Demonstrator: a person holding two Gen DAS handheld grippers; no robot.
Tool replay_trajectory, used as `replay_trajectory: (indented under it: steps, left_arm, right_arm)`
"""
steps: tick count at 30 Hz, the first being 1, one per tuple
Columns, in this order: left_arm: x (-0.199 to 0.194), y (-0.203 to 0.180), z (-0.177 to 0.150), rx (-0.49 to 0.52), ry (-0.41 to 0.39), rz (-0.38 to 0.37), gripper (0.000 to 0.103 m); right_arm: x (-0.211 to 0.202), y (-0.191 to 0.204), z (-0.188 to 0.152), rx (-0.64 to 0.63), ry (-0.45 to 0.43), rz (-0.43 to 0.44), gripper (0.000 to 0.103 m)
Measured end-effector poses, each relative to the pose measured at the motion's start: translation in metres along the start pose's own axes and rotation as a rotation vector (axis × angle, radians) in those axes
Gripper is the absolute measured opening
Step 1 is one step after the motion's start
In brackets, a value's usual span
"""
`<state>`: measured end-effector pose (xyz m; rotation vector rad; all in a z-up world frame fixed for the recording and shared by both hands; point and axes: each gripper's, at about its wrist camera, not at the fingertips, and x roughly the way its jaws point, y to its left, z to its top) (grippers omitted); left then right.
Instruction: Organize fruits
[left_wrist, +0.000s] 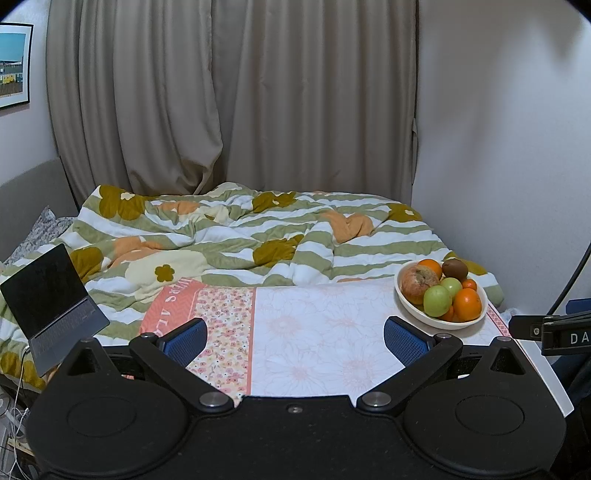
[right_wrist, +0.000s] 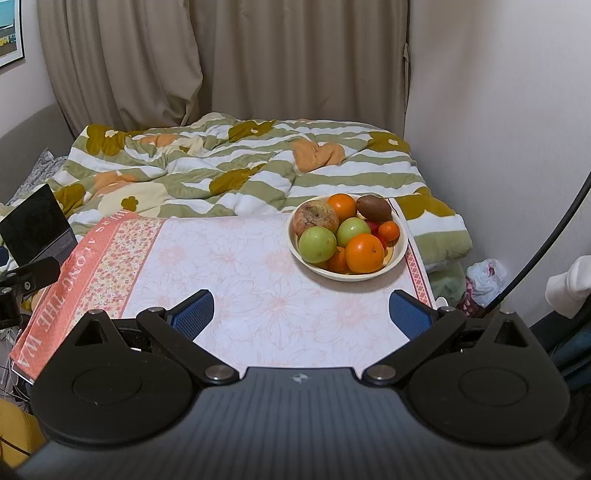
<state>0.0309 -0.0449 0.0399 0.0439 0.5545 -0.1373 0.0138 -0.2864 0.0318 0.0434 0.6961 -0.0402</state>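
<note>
A cream bowl (right_wrist: 400, 254) stands at the far right of the table on a floral cloth (right_wrist: 240, 280). It holds several fruits: oranges (right_wrist: 364, 253), green apples (right_wrist: 317, 244), a reddish apple (right_wrist: 316, 218), a brown kiwi (right_wrist: 373, 208) and a small tangerine (right_wrist: 389, 230). The bowl also shows in the left wrist view (left_wrist: 417, 314). My right gripper (right_wrist: 302, 314) is open and empty, short of the bowl. My left gripper (left_wrist: 295, 341) is open and empty over the cloth, left of the bowl.
A bed with a striped floral duvet (left_wrist: 240, 236) lies behind the table. An open laptop (left_wrist: 51, 302) sits on the bed at the left. Curtains (left_wrist: 258, 92) hang behind. A white wall (right_wrist: 498, 129) and a bag (right_wrist: 485, 277) on the floor are to the right.
</note>
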Motion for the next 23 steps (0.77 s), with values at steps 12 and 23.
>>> replay_trajectory:
  steps: [12,23]
  left_arm:
    - [0.0006,-0.0007,-0.0004,-0.007,-0.008,0.016,0.103]
    - [0.0023,0.0081,-0.0021,-0.001,-0.013,-0.007,0.103]
  right_arm:
    - [-0.0001,0.0004,0.0001,0.003,0.001,-0.001,0.103]
    - [0.002,0.0032,-0.0015,0.015,0.004,-0.014,0.103]
